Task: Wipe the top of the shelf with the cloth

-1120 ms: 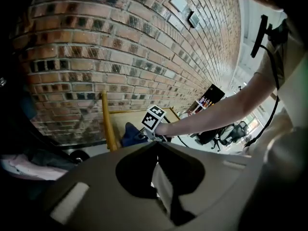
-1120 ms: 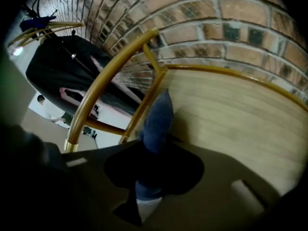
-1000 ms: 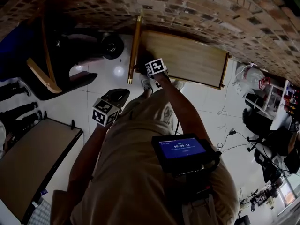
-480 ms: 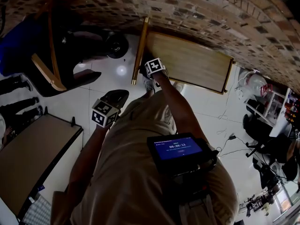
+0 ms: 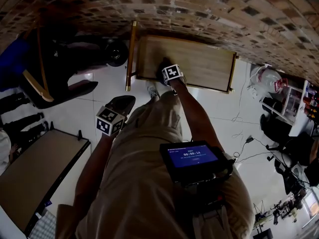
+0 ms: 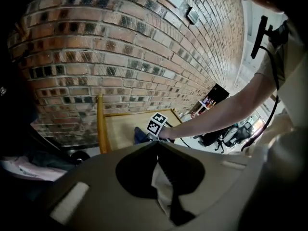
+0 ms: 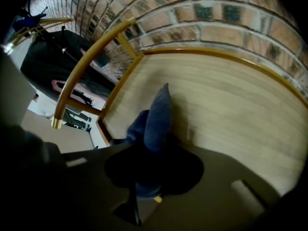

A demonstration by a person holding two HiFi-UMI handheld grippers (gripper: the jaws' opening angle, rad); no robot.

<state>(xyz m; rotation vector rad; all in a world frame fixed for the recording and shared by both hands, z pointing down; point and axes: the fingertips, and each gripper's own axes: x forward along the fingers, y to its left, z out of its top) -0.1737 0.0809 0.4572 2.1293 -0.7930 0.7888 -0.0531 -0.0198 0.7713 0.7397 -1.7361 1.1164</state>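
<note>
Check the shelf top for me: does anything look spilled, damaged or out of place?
Nothing stands out. The wooden shelf top looks bare and unmarked. The right gripper is shut on the blue cloth, which rests on it. The left gripper is shut, holding nothing.

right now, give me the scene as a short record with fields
left gripper: shut, nothing in it, held off the shelf
right gripper: shut on the cloth
cloth: blue, lying on the shelf top, toward its left end
shelf top: light wood with a raised rim
behind shelf: brick wall
</note>
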